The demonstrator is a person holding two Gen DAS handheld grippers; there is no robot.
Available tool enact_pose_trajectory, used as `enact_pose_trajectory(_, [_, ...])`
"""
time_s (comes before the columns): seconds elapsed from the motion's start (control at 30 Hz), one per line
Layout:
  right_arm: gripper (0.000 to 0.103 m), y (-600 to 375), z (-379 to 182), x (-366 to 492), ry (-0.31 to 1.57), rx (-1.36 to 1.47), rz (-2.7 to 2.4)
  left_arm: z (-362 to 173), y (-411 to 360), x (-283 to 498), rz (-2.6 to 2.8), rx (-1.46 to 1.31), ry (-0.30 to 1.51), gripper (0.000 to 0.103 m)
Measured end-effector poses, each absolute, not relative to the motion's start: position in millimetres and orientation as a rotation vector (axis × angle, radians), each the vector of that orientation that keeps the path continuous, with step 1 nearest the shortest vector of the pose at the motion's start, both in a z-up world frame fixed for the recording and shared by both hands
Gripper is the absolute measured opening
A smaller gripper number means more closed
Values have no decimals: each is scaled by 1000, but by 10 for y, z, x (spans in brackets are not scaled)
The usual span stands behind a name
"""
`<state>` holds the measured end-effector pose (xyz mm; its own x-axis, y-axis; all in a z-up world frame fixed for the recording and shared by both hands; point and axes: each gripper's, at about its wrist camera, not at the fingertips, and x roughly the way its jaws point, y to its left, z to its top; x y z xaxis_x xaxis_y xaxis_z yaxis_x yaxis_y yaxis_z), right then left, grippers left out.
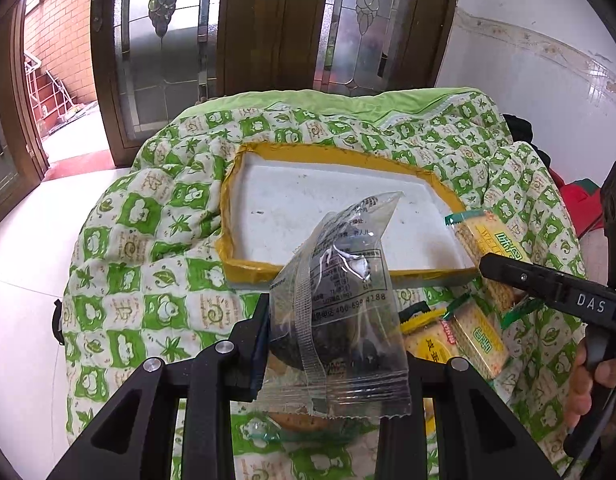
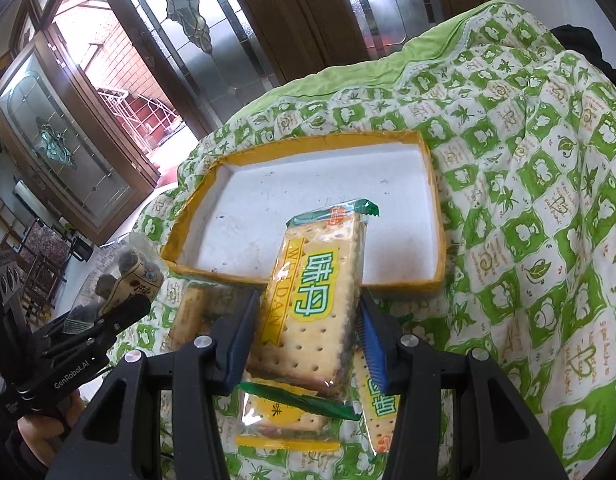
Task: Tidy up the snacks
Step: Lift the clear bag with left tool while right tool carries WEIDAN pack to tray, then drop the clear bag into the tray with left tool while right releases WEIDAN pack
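Note:
My left gripper [image 1: 335,344] is shut on a clear packet [image 1: 339,292] with a dark round snack inside, held just in front of the near rim of the tray. The yellow-rimmed tray [image 1: 308,200] has a bare white floor and lies on the quilt. My right gripper [image 2: 308,340] is shut on a yellow-and-green cracker packet [image 2: 315,300], which reaches over the tray [image 2: 268,208] at its near edge. In the left wrist view the right gripper [image 1: 491,268] and its cracker packet [image 1: 483,240] hang by the tray's right corner. In the right wrist view the left gripper [image 2: 136,304] appears at far left with the clear packet [image 2: 136,272].
Loose cracker packets [image 2: 284,420] [image 1: 467,336] lie on the green-and-white quilt [image 2: 527,200] in front of the tray. Wooden doors with patterned glass [image 1: 168,40] stand behind. White floor tiles [image 1: 28,260] drop away at left. A person's hand [image 1: 587,380] grips the right handle.

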<state>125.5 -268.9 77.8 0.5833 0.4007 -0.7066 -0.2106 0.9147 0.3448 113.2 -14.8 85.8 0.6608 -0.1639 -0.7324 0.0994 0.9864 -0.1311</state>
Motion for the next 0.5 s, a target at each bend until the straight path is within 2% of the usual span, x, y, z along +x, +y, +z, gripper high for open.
enact_pose_trajectory(0.5, [48, -2470, 1021, 1886, 860, 266, 404, 915, -142, 1558, -144, -88, 860, 33])
